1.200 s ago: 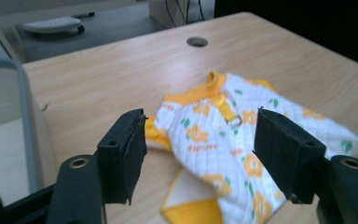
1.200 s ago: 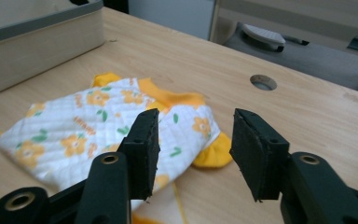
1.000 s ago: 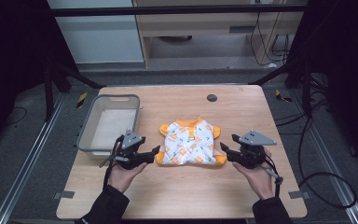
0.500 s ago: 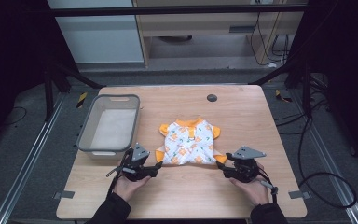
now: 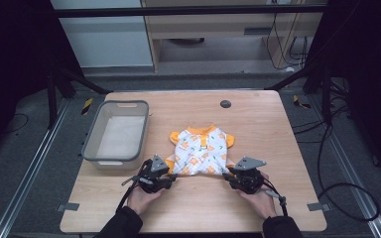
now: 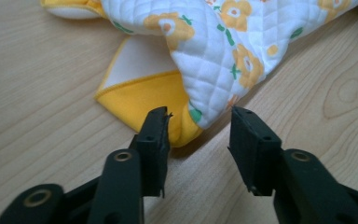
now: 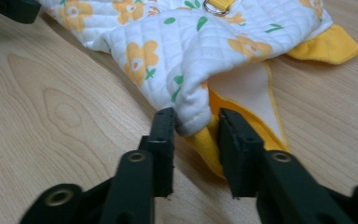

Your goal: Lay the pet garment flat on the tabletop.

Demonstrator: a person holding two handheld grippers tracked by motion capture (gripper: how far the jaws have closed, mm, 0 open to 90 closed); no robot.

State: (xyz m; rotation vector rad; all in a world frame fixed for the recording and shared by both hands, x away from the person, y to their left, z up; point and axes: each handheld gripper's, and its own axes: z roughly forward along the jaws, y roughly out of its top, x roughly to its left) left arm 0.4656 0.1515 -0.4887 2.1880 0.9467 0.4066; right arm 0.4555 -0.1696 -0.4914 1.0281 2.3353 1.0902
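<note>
Quilted floral baby top [image 5: 202,150] lies flat on the table [image 5: 258,124], just right of the grey tub [image 5: 116,133]. Left claw [image 6: 200,128] has been narrowing around its near left corner, not yet pinching; right claw [image 7: 195,125] has just closed onto the other.

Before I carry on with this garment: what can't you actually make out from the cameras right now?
- Garment near corners, high view: hidden under the left gripper and right gripper.
- Right gripper's grip, right gripper view: jaws flank the corner; pressing can't be told.
- Garment's far part, left gripper view: cut off by the top edge.
- Bin floor, high view: too small for detail.
</note>
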